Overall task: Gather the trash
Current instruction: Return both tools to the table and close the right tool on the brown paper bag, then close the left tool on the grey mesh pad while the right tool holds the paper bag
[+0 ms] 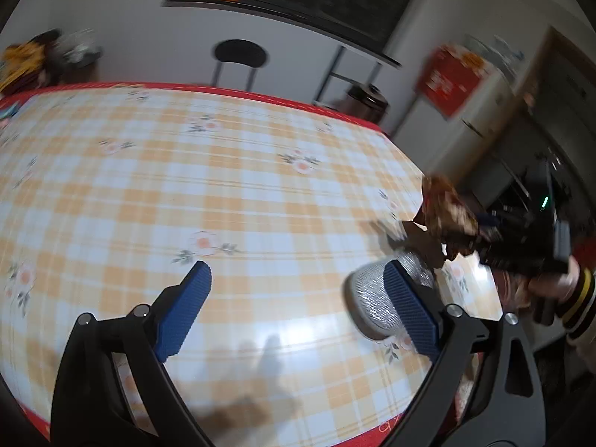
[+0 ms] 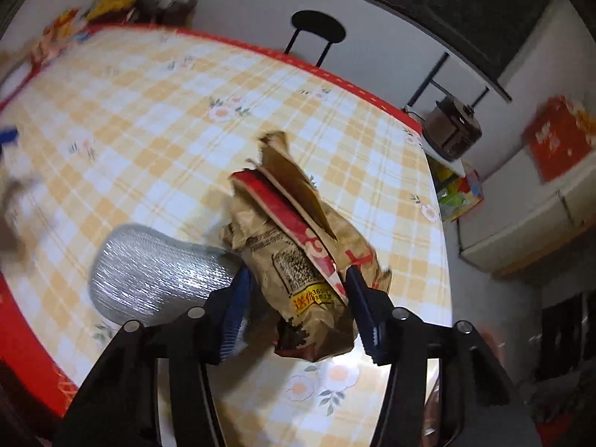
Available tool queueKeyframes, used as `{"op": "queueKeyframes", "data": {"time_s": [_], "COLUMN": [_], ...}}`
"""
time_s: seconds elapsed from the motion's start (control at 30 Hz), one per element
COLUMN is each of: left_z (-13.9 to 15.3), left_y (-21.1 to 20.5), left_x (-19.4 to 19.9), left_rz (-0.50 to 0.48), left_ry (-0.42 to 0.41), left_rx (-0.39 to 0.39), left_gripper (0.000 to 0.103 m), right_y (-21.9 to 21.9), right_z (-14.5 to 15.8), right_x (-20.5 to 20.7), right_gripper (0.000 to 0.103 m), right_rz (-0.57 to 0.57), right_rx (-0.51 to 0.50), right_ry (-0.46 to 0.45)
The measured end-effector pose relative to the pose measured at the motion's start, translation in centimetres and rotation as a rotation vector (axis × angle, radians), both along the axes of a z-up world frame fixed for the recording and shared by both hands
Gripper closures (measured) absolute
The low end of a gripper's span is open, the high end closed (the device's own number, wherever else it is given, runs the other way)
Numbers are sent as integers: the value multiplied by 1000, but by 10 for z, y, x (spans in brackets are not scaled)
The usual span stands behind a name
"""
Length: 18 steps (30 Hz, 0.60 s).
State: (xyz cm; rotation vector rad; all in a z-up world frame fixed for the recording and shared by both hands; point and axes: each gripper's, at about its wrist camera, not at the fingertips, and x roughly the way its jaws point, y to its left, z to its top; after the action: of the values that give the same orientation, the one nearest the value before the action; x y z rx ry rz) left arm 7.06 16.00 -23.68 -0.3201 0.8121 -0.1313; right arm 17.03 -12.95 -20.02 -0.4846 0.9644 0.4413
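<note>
A crumpled brown paper bag (image 2: 298, 246) with red print sits between the blue pads of my right gripper (image 2: 298, 294), held above the checked tablecloth (image 2: 149, 119). The same bag (image 1: 447, 216) shows at the right of the left wrist view, in the right gripper. A silver foil pouch (image 2: 156, 275) lies on the table just left of the right gripper; it also shows in the left wrist view (image 1: 376, 298), behind the right finger of my left gripper (image 1: 298, 283). My left gripper is open and empty over the table.
A black stool (image 1: 240, 56) stands beyond the table's far edge. A pile of coloured items (image 2: 111, 3) sits at the far left corner. A brown cooker (image 2: 452, 130) and a red box (image 2: 558, 138) are off to the right, past the table edge.
</note>
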Motion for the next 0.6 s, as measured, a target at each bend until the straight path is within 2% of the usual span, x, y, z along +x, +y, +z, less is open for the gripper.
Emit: {"op": "queueKeyframes", "data": {"time_s": [0.03,0.17,0.43,0.53,0.6], "left_z": [-1,-9,-40,-51,-60], "left_y": [-6,-41,-114,-141,-153], "left_x": [3,18,38,41,45], "left_rz": [-26,-174,-450,-539,-589], "left_ry": [1,1,19,8,25], "left_rx": [9,75,232,347,396], "left_gripper": [11,11,11,11,11], "right_y": [-6,-33,-81,-97,-106], "right_z": [5,21,43,45,45], "right_x": [-2,-13,-39,-52,-61], "right_gripper": [71,70,70,70,70], "right_rz": [-27,-124,-273,-322,-353], "right_rx": [23,140,293,327,333], "right_ry": [-3,15,25,29,26]}}
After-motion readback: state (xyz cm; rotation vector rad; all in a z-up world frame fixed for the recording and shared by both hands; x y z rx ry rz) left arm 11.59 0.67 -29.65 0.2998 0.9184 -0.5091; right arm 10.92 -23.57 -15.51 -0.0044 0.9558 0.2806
